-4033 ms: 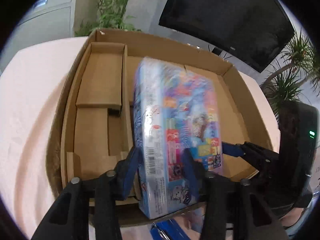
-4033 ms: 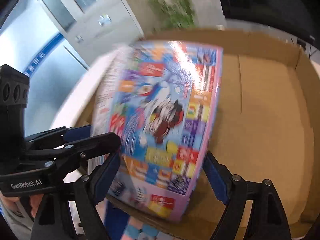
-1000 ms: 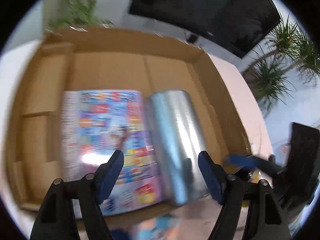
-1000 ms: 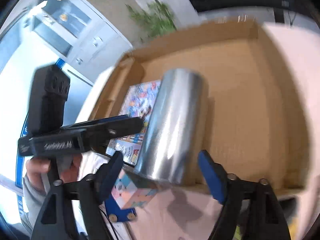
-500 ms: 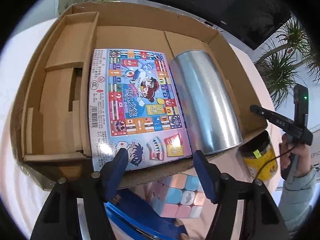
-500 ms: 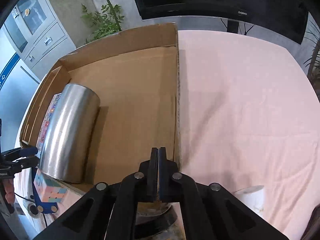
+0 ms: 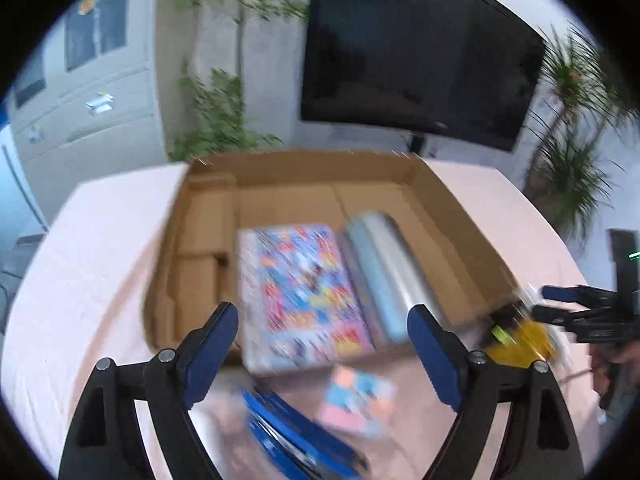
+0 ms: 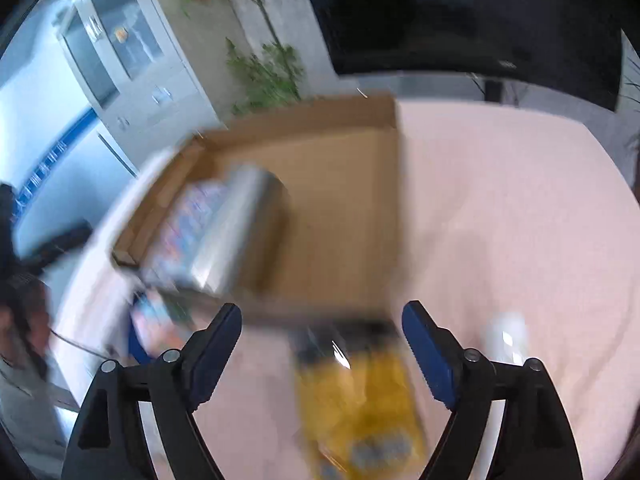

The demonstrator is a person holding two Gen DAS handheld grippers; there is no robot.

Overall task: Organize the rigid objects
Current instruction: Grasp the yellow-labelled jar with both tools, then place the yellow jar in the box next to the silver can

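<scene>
wall: grey | dark TV screen [image 7: 416, 60] | leafy plants [image 7: 224, 120] | pale cabinets [image 7: 84, 100] | pink tablecloth [image 8: 512, 216]

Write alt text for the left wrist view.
An open, empty left claw hovers over a cardboard box holding a colourful game box beside a silver cylinder. A pastel cube and blue item lie outside on pink cloth.

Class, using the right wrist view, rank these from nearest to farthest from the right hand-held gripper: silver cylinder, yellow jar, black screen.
1. Yellow jar, lying between the open fingers of the right hand-held gripper.
2. Silver cylinder, inside the box, ahead left.
3. Black screen, beyond the table.
</scene>
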